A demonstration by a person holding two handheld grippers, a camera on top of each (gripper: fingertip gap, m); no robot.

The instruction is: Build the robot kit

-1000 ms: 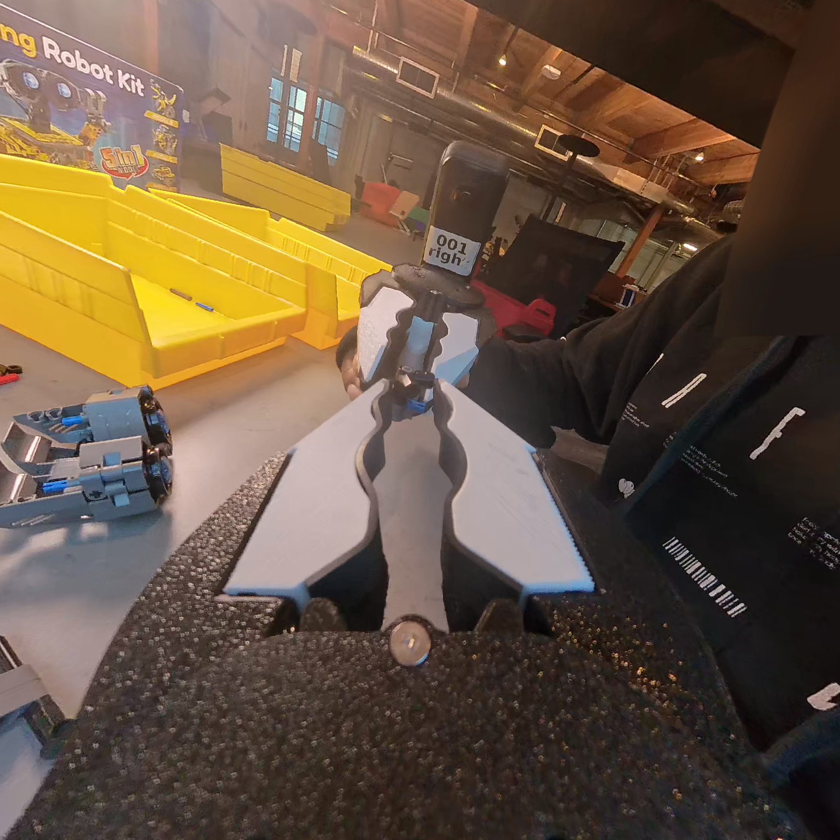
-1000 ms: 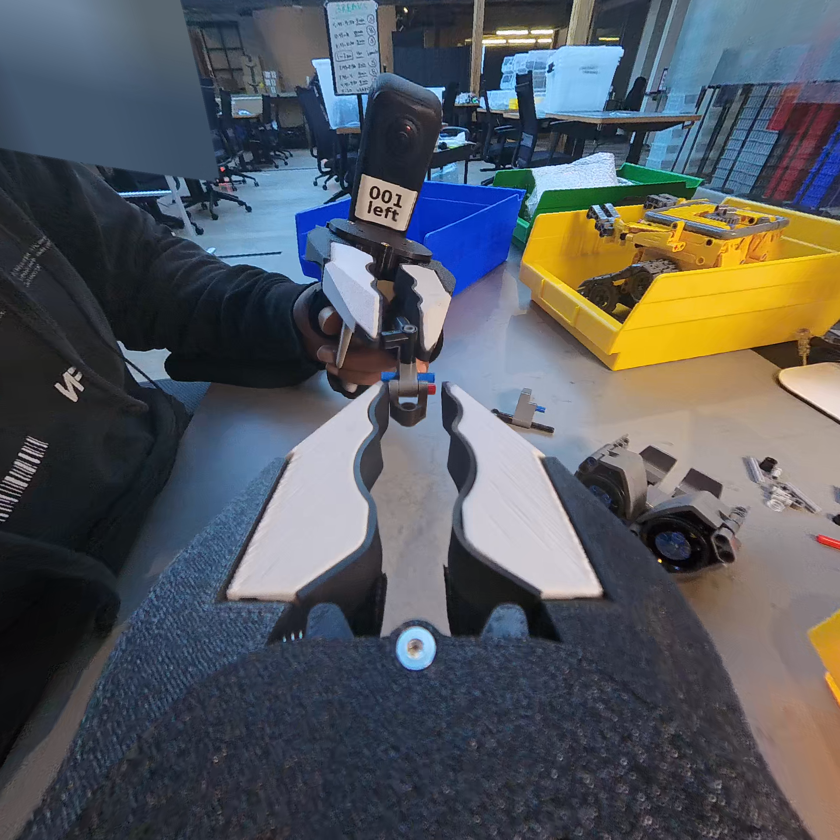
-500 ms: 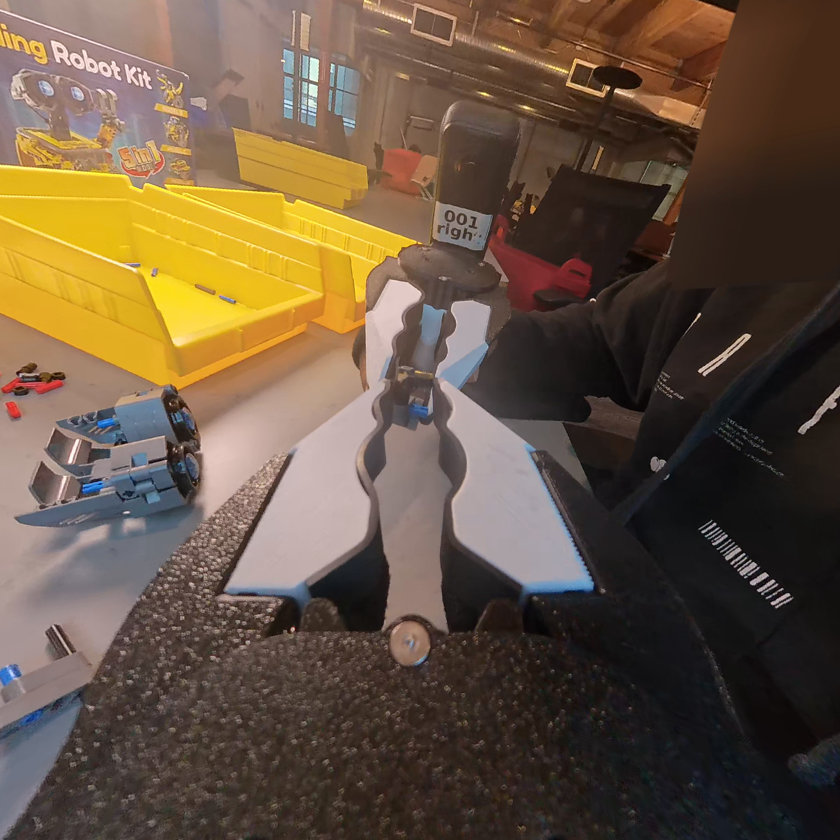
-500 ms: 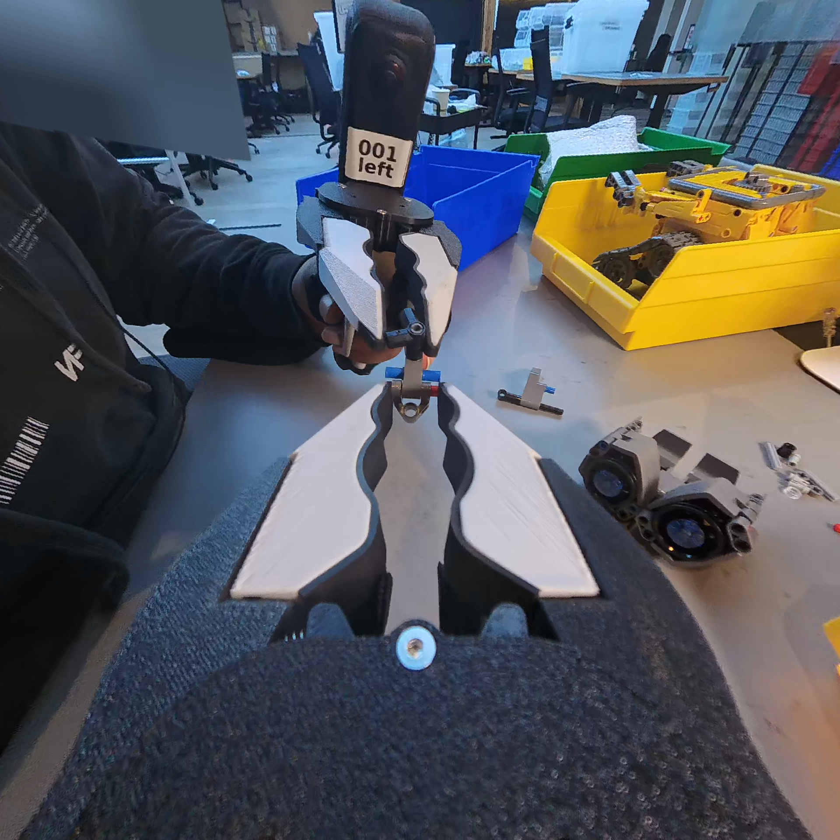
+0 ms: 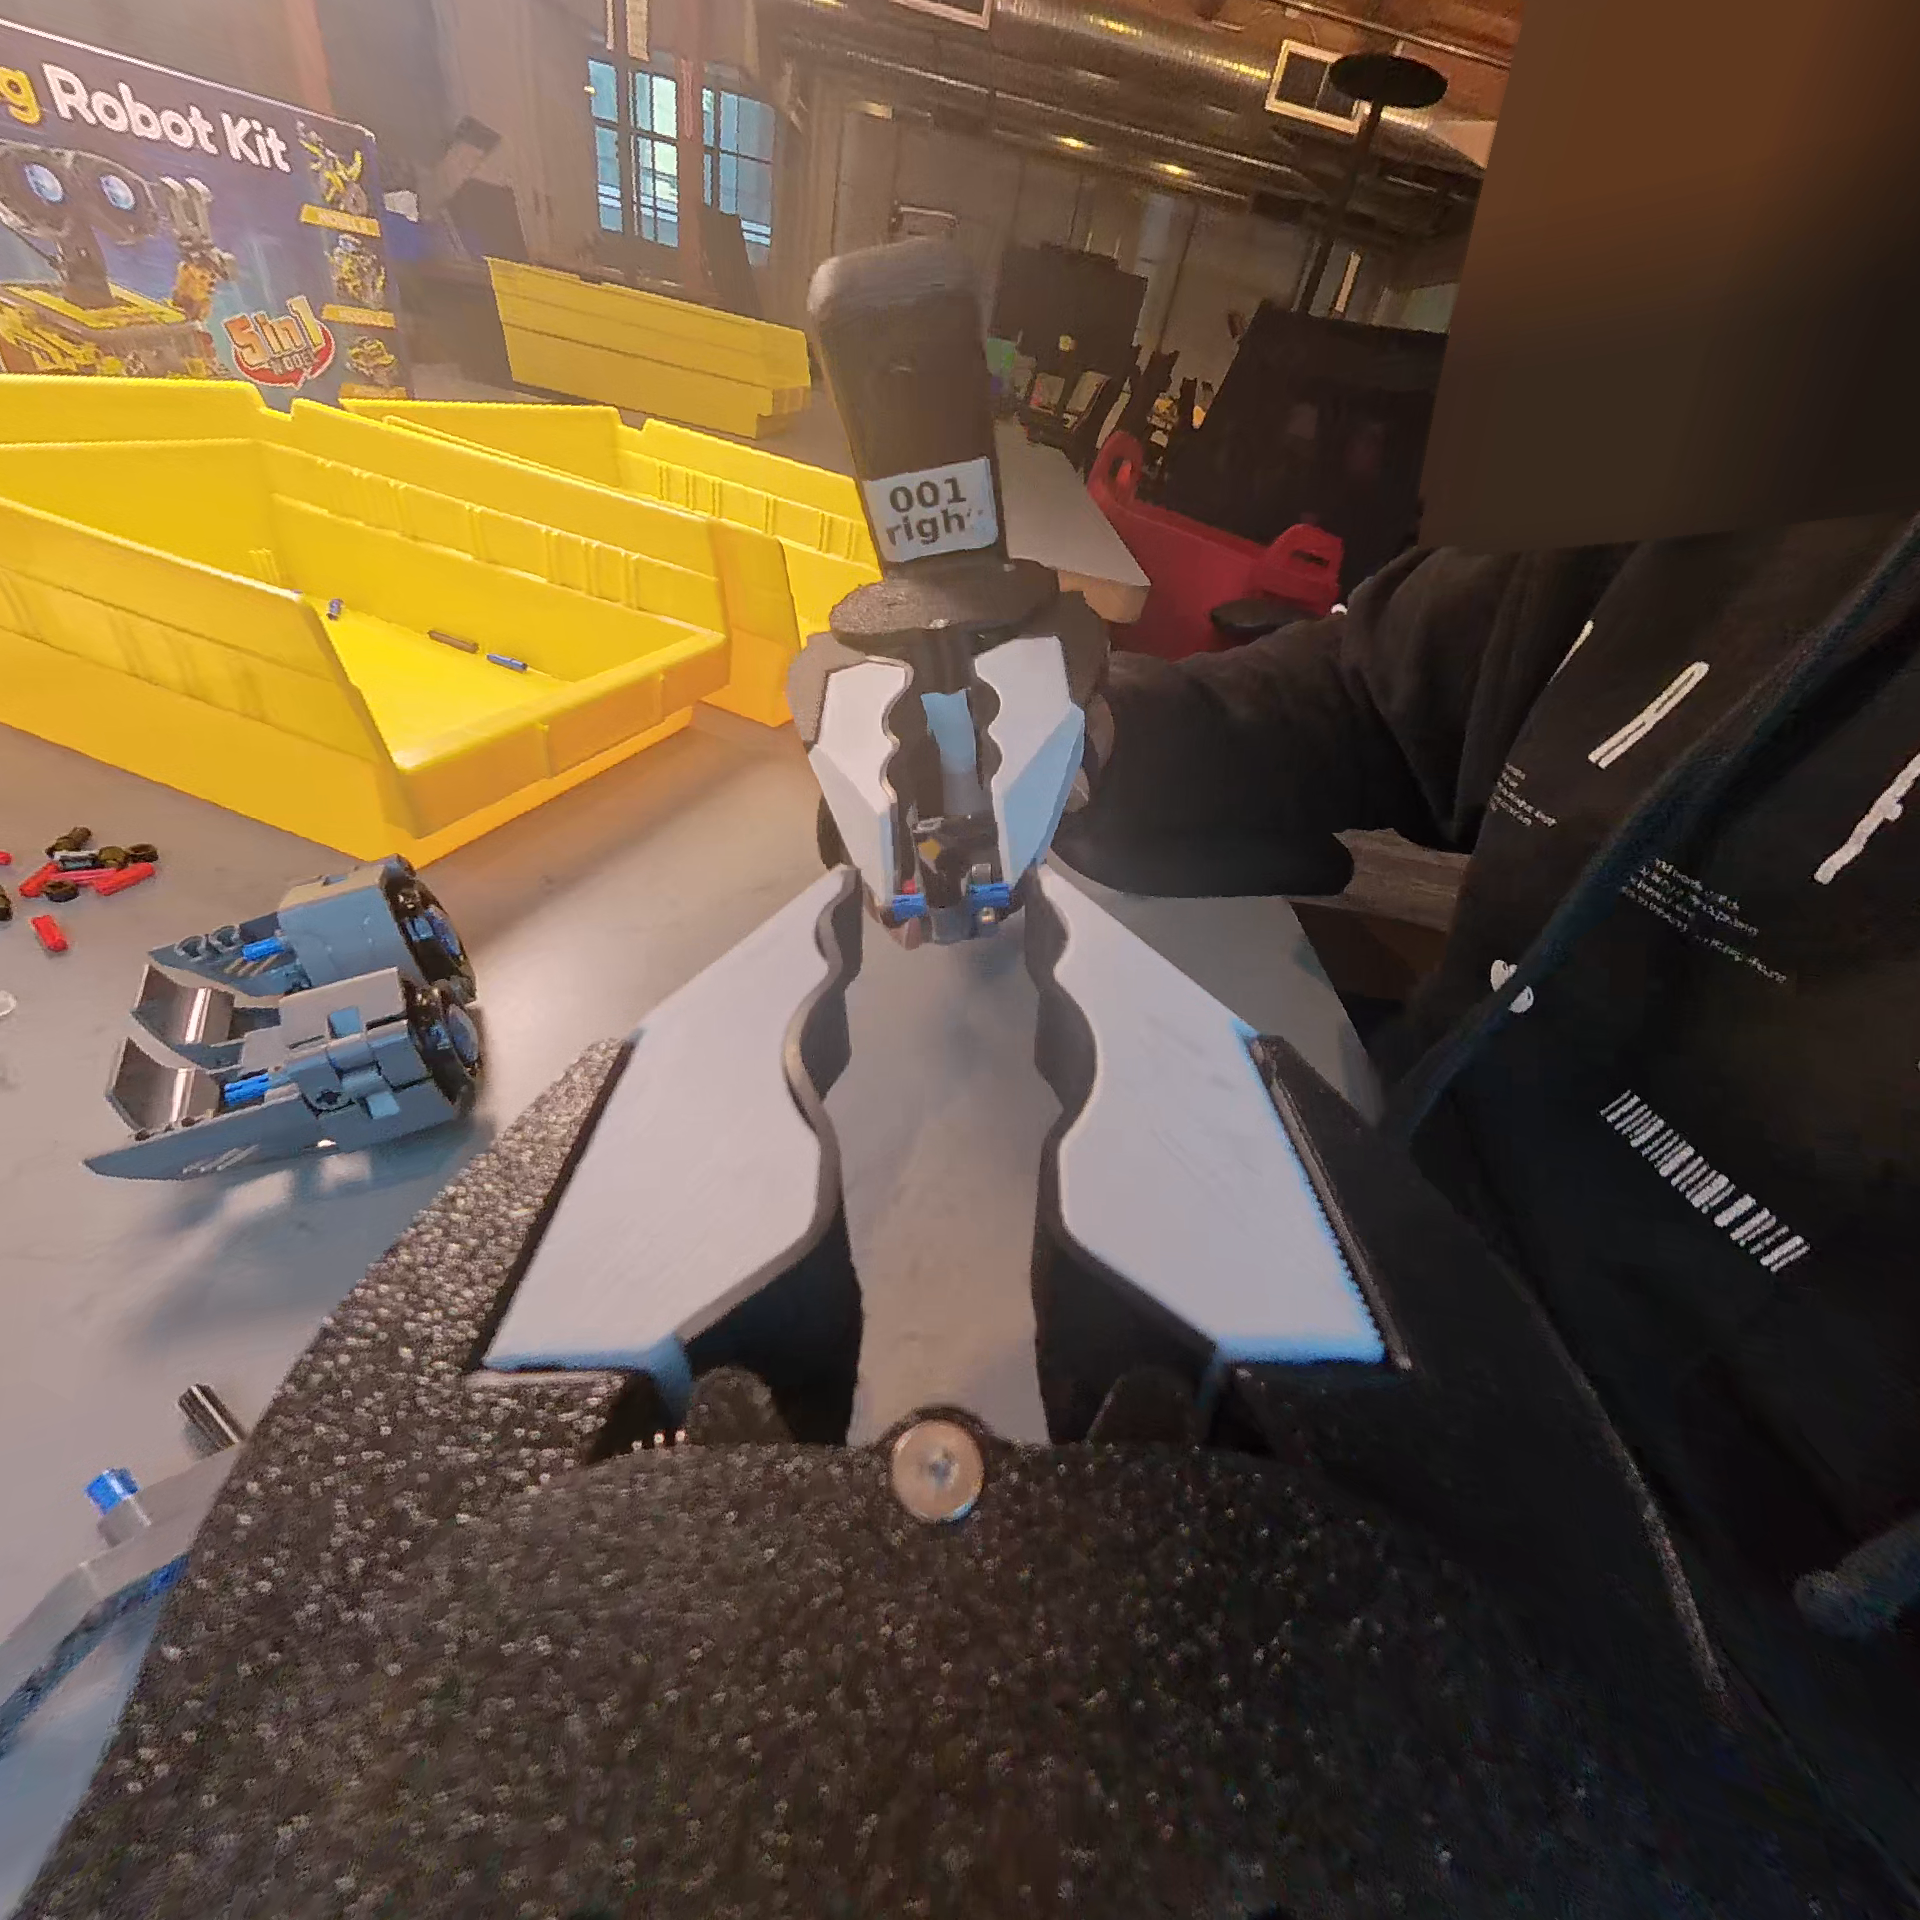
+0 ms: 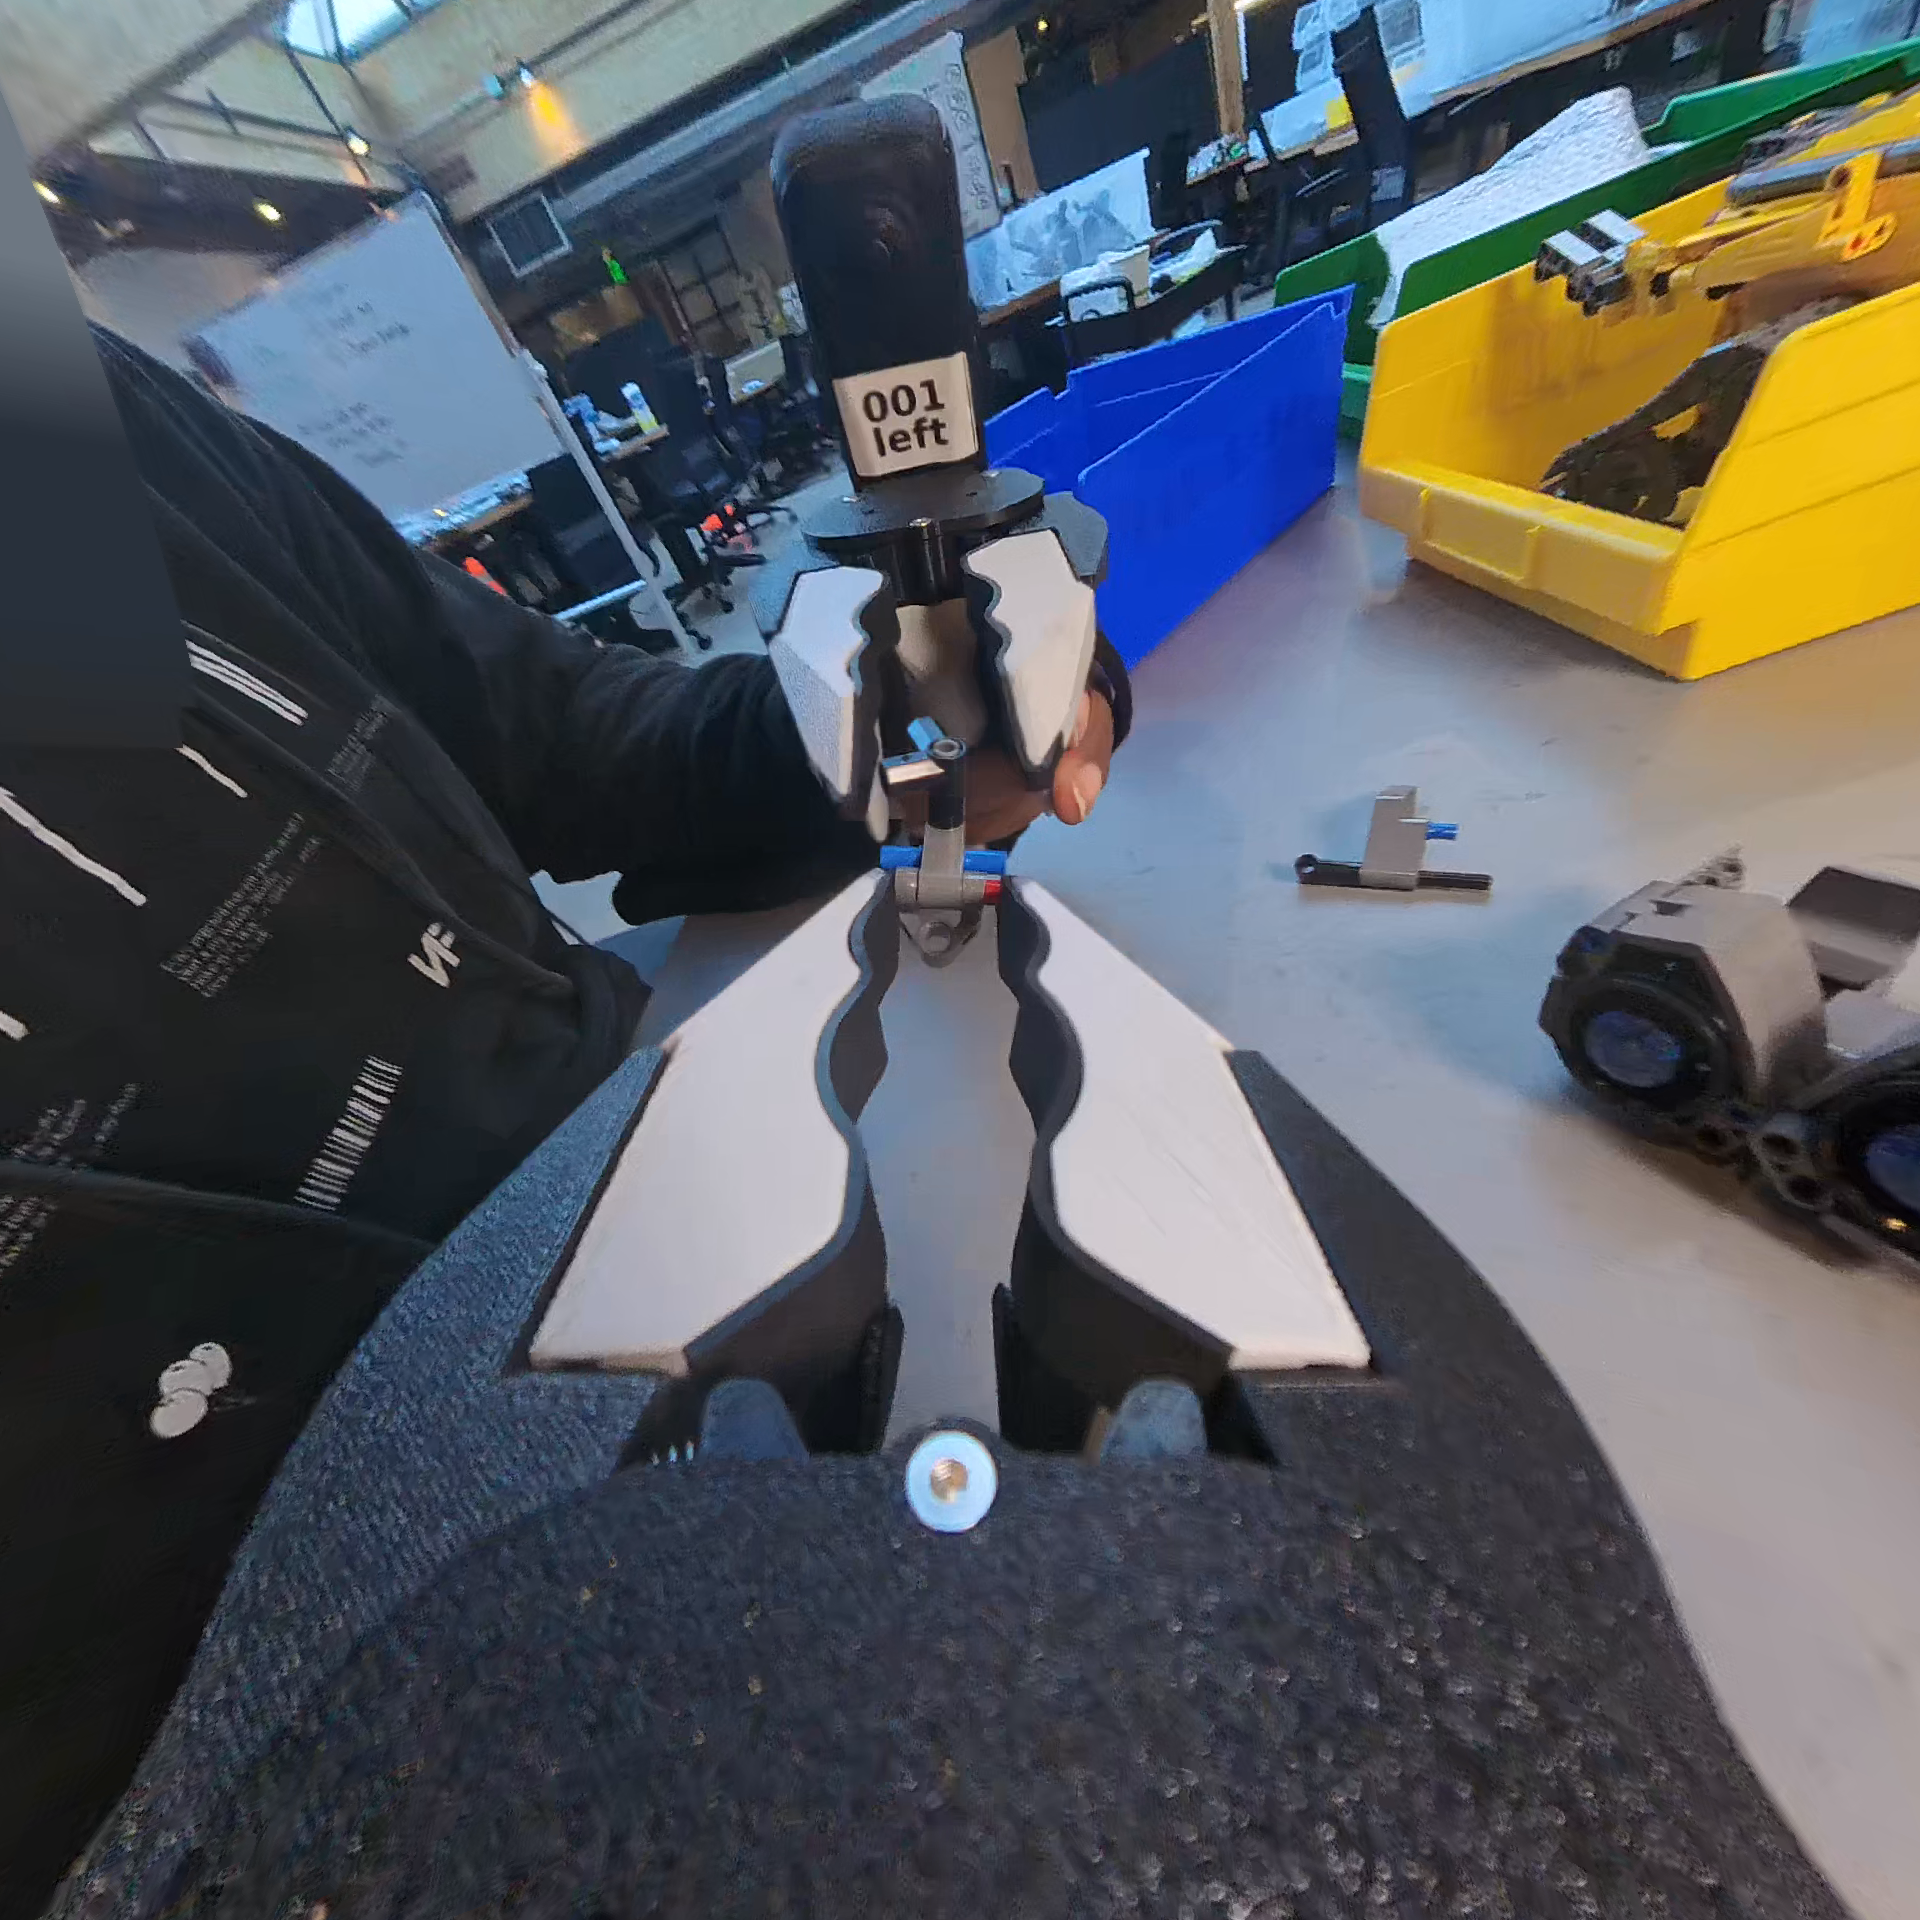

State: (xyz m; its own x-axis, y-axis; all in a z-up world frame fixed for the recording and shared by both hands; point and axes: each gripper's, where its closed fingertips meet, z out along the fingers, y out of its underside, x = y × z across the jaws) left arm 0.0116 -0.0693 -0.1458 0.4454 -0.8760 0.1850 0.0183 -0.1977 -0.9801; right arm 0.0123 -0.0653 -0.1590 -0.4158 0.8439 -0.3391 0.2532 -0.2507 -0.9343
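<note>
Left gripper [image 5: 940, 904] fingers [image 5: 727, 1091] spread, off grey part [image 6: 938, 904]; right gripper [image 6: 938, 914] grips it.

You have warm dim light, strong fisheye warping, and motion blur around the yellow bin [image 6: 1662, 499]

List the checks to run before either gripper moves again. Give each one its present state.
1. right gripper clamps the grey pinned piece, fingers close on both sides: ok.
2. left gripper grips the small grey connector: cannot tell. It lies against one finger, with a gap to the other.
3. black axle joins connector and pinned piece in line: ok.
4. Axle fully seated: cannot tell.
5. wheeled module and loose bracket lie apart from both grippers: ok.
</note>
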